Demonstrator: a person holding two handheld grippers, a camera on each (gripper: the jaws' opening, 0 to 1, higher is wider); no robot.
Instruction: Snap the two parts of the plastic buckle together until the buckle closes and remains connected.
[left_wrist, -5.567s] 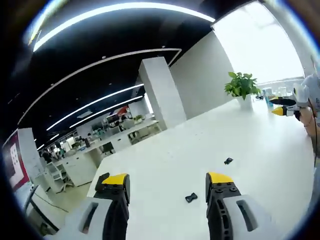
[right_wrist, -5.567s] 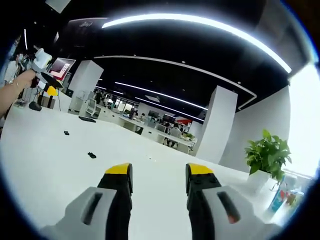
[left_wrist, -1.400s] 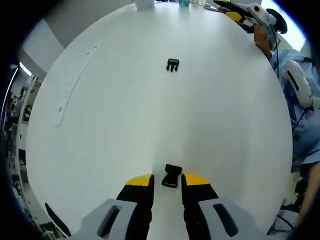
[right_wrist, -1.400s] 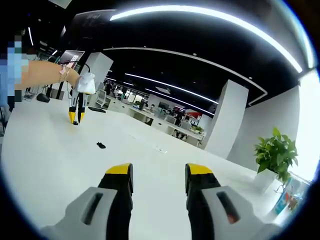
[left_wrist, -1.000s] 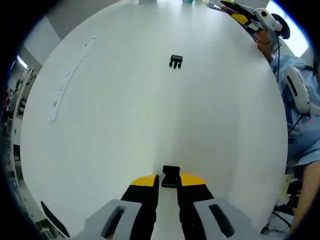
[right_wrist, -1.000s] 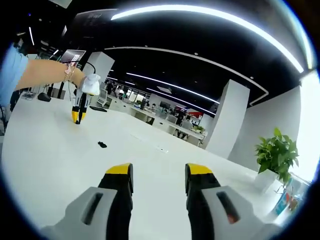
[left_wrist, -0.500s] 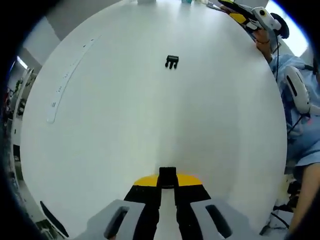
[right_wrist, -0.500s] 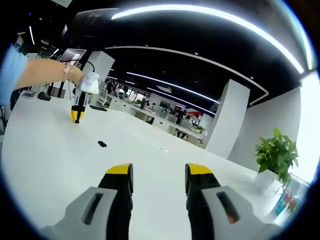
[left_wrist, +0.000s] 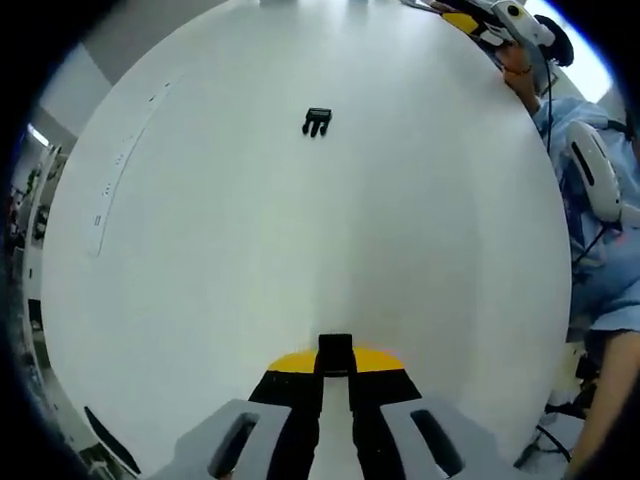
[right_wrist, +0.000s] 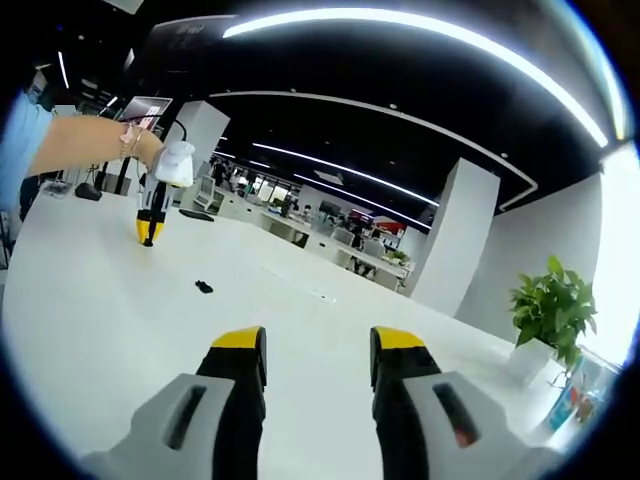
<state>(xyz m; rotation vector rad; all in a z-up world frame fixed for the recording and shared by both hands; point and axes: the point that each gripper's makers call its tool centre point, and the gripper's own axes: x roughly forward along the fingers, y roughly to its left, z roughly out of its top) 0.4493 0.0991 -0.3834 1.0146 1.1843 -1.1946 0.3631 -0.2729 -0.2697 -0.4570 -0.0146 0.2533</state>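
A small black buckle part (left_wrist: 335, 346) is pinched between the yellow-tipped jaws of my left gripper (left_wrist: 335, 362), just over the white table (left_wrist: 250, 260). The other black buckle part (left_wrist: 317, 121) lies loose on the table farther ahead. In the right gripper view that loose part (right_wrist: 204, 288) lies ahead to the left. Beyond it the left gripper (right_wrist: 149, 226) points down at the table, held by a hand. My right gripper (right_wrist: 318, 345) hangs open above the table with nothing between its jaws, and it also shows held in a hand (left_wrist: 470, 18) at the table's far right.
A thin pale strip (left_wrist: 110, 170) lies along the table's left side. The person's blue-clad body (left_wrist: 600, 220) borders the right edge. A potted plant (right_wrist: 545, 305) and bottles (right_wrist: 558, 400) stand at the table's far right end. Office desks and pillars lie beyond.
Over the last second my left gripper's jaws closed on the near buckle part. Its view has since shifted slightly. The right gripper has stayed open and still.
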